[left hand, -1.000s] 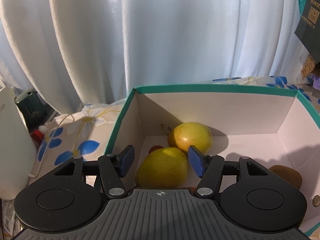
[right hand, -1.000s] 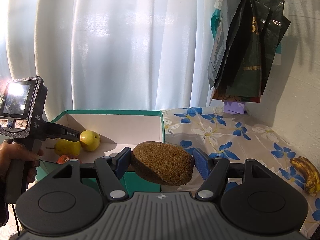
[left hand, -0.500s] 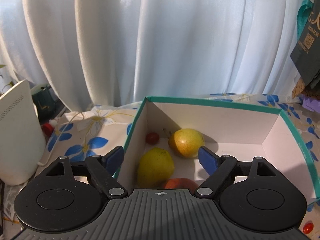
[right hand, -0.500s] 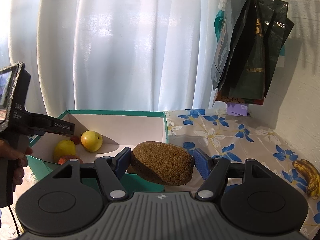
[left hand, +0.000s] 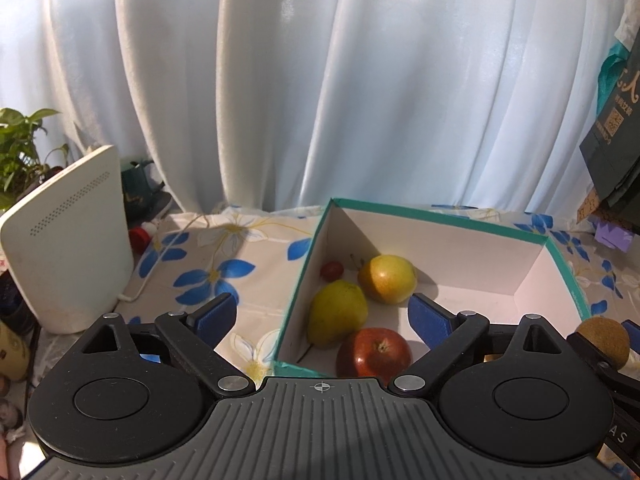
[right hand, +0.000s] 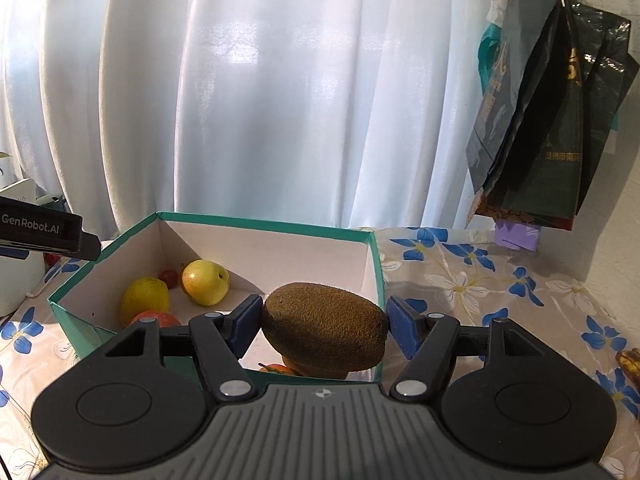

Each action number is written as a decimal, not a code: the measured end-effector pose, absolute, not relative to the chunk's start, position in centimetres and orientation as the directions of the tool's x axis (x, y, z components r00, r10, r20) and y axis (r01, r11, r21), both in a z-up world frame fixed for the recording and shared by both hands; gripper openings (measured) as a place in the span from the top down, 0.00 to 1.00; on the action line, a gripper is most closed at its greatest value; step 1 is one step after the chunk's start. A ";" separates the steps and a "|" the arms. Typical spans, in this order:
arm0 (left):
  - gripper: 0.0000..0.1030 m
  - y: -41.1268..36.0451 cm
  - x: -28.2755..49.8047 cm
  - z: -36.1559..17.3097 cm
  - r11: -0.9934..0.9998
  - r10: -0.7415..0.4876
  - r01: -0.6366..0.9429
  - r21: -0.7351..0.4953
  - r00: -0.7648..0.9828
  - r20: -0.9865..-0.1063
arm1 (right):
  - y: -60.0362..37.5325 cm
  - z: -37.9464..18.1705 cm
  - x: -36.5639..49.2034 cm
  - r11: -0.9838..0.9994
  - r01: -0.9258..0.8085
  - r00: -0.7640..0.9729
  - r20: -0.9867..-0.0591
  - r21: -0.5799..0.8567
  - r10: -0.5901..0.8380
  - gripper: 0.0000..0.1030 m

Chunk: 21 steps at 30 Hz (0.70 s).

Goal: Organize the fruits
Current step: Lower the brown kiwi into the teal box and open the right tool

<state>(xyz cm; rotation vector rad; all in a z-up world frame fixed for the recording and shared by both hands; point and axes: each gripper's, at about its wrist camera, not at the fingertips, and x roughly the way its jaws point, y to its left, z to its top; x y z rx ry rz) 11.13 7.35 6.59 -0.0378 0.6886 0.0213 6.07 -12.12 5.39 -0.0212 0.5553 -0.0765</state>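
Observation:
A teal-rimmed white box [left hand: 440,216] [right hand: 264,225] holds a yellow pear [left hand: 338,312] [right hand: 145,295], a yellow apple [left hand: 387,279] [right hand: 205,281], a red apple [left hand: 374,353] [right hand: 154,317] and a small red fruit [left hand: 332,270] [right hand: 169,277]. My left gripper [left hand: 324,316] is open and empty, above the box's near left corner. My right gripper [right hand: 323,322] is shut on a brown kiwi [right hand: 324,324], held over the box's near right part. The kiwi also shows at the right edge of the left wrist view [left hand: 604,338].
A white device [left hand: 68,240] and a potted plant [left hand: 20,148] stand left of the box. The floral tablecloth [right hand: 480,280] stretches right, with a browned banana [right hand: 632,364] at its edge. Dark bags [right hand: 552,120] hang at the right. An orange fruit [right hand: 276,369] shows under the kiwi.
My left gripper has opened wider and pulled back and up out of the box, leaving the pear there. My right gripper has carried the kiwi left, over the box.

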 end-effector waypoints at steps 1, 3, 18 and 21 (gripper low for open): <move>0.06 7.4 11.0 6.5 0.999 0.014 -0.037 -0.022 0.768 -0.640 | -12.0 5.2 6.3 0.997 0.060 0.845 -0.529 -0.043 -0.074 0.34; 0.06 7.5 10.9 6.5 0.999 0.022 -0.045 -0.018 0.764 -0.644 | -12.0 4.8 6.8 0.998 0.045 0.841 -0.537 -0.046 -0.062 0.34; 0.06 7.4 11.0 6.2 0.998 0.045 -0.058 0.002 0.749 -0.661 | -10.9 1.5 9.3 0.999 -0.051 0.809 -0.587 -0.020 0.029 0.34; 0.06 7.4 11.1 6.1 0.998 0.046 -0.062 -0.001 0.745 -0.666 | -11.0 1.4 9.6 0.998 -0.064 0.811 -0.583 -0.009 0.047 0.34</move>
